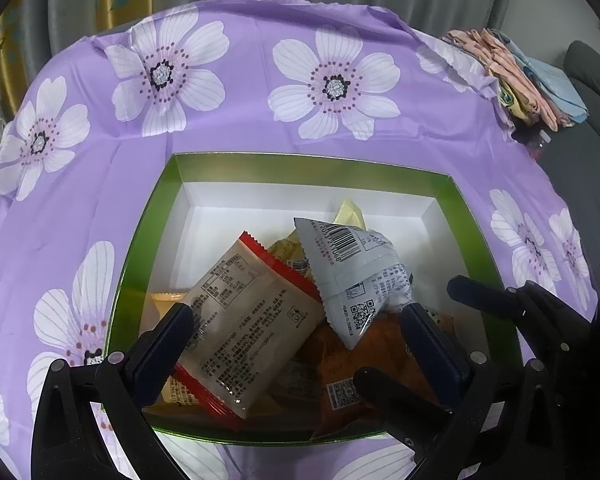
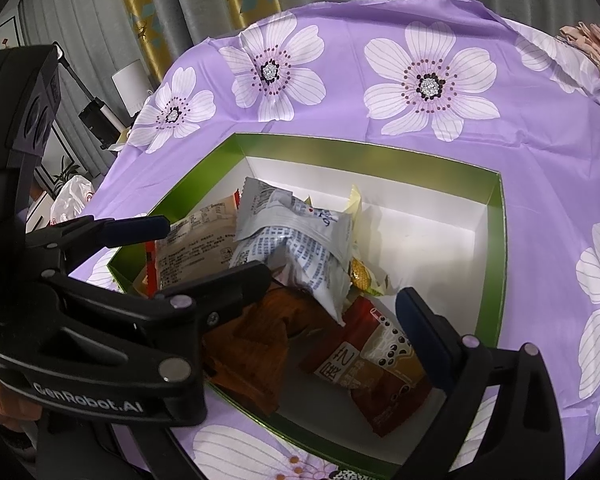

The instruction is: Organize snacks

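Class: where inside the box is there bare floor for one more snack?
Bare white floor runs along the box's far wall and right wall. The near left half is crowded with piled packets, under both grippers.

A purple floral tablecloth, folded cloths and curtains behind.

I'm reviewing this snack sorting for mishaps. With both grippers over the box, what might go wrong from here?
1. The left gripper and right gripper, both open, crowd the near end of the green box; their fingers may collide.
2. The grey packet leans loosely on the pile and could slide when neighbours are pulled.
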`<action>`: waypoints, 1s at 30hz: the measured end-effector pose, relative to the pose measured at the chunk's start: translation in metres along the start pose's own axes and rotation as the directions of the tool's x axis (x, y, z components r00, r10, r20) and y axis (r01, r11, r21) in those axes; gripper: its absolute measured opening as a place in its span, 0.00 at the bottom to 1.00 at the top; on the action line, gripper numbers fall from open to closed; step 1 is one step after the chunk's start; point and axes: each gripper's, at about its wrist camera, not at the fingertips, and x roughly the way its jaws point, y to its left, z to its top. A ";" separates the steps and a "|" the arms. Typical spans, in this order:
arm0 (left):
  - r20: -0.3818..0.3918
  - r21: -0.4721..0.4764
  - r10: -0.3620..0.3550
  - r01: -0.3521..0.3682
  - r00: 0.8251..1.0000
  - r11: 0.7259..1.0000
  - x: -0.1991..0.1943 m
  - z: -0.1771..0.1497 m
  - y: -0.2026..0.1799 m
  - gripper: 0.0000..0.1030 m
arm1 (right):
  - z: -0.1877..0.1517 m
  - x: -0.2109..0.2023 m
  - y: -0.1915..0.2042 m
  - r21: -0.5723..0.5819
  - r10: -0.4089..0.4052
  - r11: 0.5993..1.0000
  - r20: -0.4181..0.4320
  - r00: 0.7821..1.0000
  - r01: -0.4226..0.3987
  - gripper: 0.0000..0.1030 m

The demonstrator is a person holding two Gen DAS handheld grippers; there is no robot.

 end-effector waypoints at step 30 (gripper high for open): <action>0.101 0.001 0.078 -0.079 0.992 0.997 -0.065 -0.010 -0.013 0.99 | -0.005 -0.053 0.019 -0.004 -0.073 0.997 0.049 0.996 0.073 0.97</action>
